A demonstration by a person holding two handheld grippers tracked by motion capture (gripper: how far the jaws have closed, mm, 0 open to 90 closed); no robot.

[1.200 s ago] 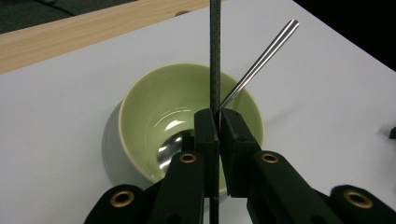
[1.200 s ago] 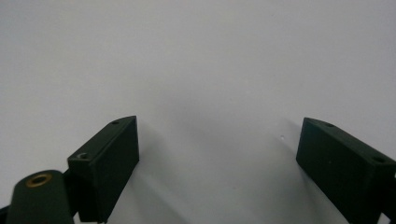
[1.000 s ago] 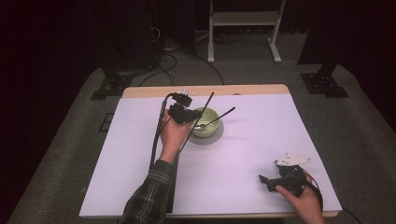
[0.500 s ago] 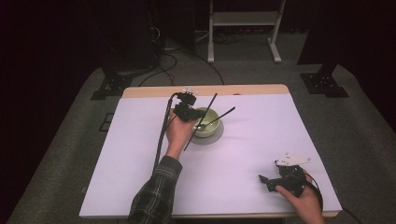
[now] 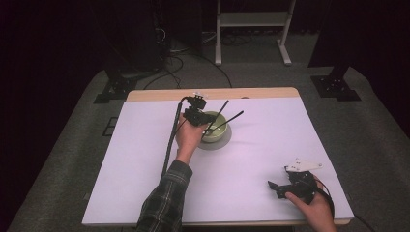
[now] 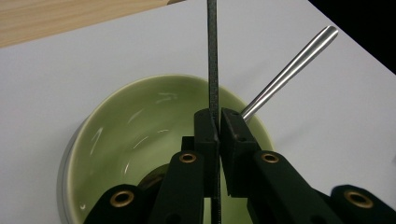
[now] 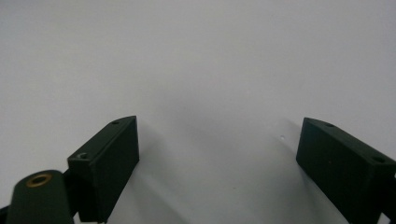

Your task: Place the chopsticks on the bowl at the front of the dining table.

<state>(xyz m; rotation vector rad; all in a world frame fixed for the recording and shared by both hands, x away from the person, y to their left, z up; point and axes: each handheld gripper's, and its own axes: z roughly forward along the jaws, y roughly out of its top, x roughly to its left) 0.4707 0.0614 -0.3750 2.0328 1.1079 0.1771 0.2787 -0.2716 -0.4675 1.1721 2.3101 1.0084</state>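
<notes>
A pale green bowl [image 5: 216,136] [image 6: 126,135] stands on the white table cover [image 5: 270,145], left of centre toward the far side. My left gripper [image 5: 200,117] [image 6: 216,116] hovers over the bowl's near rim, shut on a thin dark utensil [image 5: 223,108] [image 6: 213,46] that rises steeply past the jaws. A second utensil with a silver metal handle [image 5: 235,117] [image 6: 292,65] leans on the bowl's far right rim. My right gripper [image 5: 274,186] [image 7: 219,154] rests low at the table's front right. Its jaws are wide apart, with bare white cover between them.
A strip of bare wooden tabletop [image 5: 241,93] [image 6: 70,18] runs along the far edge. Beyond it stand a white-legged frame [image 5: 251,29], loose cables [image 5: 174,58] and black stand feet [image 5: 113,89] on grey carpet. A sleeved forearm [image 5: 164,203] crosses the front left.
My left gripper has shifted a little to the right over the bowl, carrying the thin utensil with it. The right gripper has stayed put.
</notes>
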